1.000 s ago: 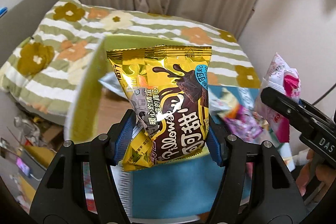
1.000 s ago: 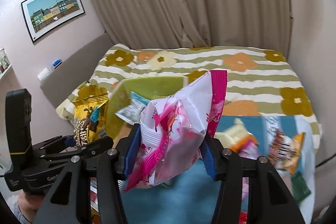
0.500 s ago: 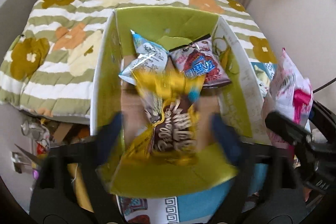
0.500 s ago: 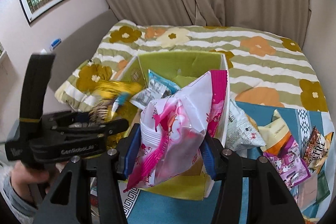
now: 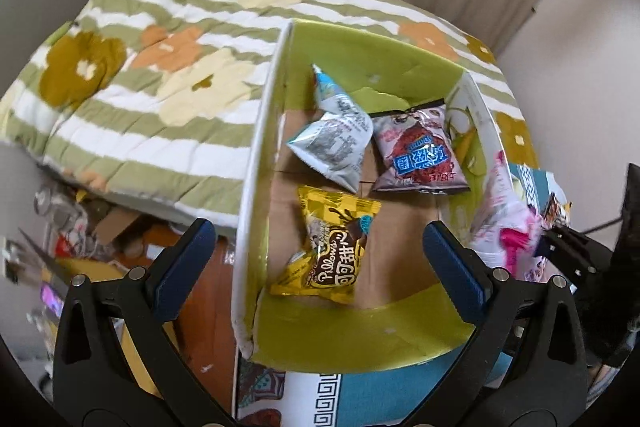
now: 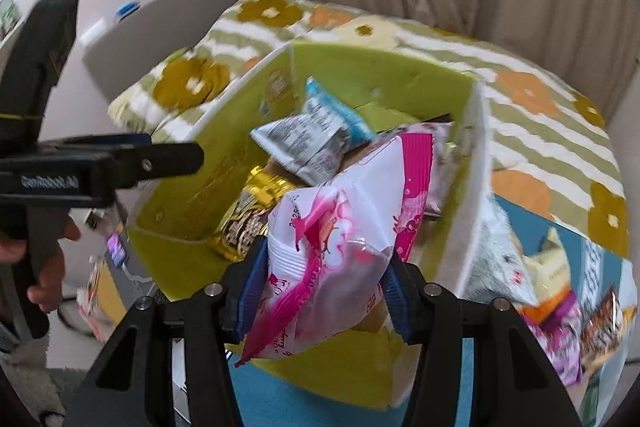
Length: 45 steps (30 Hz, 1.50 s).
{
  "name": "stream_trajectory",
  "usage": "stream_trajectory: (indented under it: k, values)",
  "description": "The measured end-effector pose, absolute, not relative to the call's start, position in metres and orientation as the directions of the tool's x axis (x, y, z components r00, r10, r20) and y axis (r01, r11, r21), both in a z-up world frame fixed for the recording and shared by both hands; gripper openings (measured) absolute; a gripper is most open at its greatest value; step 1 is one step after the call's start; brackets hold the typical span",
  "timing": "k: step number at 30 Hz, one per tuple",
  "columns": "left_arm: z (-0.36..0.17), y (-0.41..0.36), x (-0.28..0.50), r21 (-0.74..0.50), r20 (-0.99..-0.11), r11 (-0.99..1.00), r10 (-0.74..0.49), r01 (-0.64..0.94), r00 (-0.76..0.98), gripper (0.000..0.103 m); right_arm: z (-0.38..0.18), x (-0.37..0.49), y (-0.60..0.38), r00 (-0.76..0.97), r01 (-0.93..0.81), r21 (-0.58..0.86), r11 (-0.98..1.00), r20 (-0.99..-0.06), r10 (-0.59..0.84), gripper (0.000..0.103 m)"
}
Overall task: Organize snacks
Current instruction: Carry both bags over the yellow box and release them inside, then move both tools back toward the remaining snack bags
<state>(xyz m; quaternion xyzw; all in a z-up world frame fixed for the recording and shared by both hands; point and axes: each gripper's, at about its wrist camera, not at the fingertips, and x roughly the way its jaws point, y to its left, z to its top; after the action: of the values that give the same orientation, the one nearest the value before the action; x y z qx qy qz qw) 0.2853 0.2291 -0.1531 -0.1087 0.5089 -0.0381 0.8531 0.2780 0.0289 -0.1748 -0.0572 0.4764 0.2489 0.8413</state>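
- While the left gripper [image 5: 320, 251] is hovering above the green-lined box [image 5: 360, 331], its blue-padded jaws are standing wide apart with nothing between them.
- The yellow chocolate snack packet [image 5: 330, 251] is lying flat on the cardboard floor of the box, near the front wall and directly under the gap between the left gripper's fingers.
- A silver-and-blue packet [image 5: 334, 143] is resting further back in the box, and a red-and-white packet [image 5: 418, 155] is lying just beside it toward the right wall.
- The right gripper [image 6: 324, 291] is clamping a pink-and-white snack bag [image 6: 340, 251] between its blue pads, and the bag is sticking up over the front edge of the box.
- In the right wrist view, the left gripper is reaching in from the left side over the box's left wall, with the person's left hand [image 6: 36, 267] wrapping its handle.
- More loose snack packets [image 6: 552, 287] are sitting outside the box on the blue cloth [image 6: 280, 403] to the right.
- The box is standing against a bed with a striped floral quilt [image 5: 152, 75].
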Motion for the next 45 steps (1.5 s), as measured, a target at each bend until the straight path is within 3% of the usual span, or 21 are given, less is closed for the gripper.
stream_trajectory:
  k: [10, 11, 12, 13, 14, 29, 45]
  values:
    - [-0.157, 0.224, 0.282, -0.181, -0.871, 0.982, -0.133, -0.058, 0.472, 0.103, -0.202, 0.298, 0.044, 0.352, -0.544, 0.077, 0.836, -0.883, 0.311, 0.052]
    - [-0.157, 0.223, 0.281, -0.177, -0.871, 0.983, -0.13, -0.055, 0.473, 0.103, -0.202, 0.297, 0.044, 0.369, -0.55, 0.064, 0.833, -0.875, 0.312, 0.062]
    - [-0.157, 0.222, 0.28, -0.175, -0.871, 0.983, -0.129, -0.054, 0.473, 0.102, -0.201, 0.296, 0.044, 0.381, -0.554, 0.057, 0.83, -0.87, 0.314, 0.088]
    - [-0.156, 0.221, 0.28, -0.176, -0.871, 0.983, -0.129, -0.054, 0.474, 0.102, -0.2, 0.294, 0.044, 0.394, -0.554, 0.053, 0.831, -0.863, 0.317, 0.1]
    - [-0.156, 0.221, 0.279, -0.179, -0.87, 0.982, -0.132, -0.055, 0.475, 0.102, -0.197, 0.292, 0.043, 0.41, -0.555, 0.06, 0.83, -0.848, 0.335, 0.103]
    - [-0.124, 0.212, 0.254, -0.171, -0.833, 0.985, -0.152, 0.015, 0.532, 0.102, -0.154, 0.264, 0.029, 0.515, -0.467, 0.095, 0.879, -0.779, 0.358, 0.103]
    - [-0.069, 0.171, 0.203, -0.104, -0.754, 0.975, -0.205, 0.194, 0.624, 0.103, -0.081, 0.188, -0.023, 0.713, -0.184, 0.124, 0.975, -0.666, 0.219, 0.103]
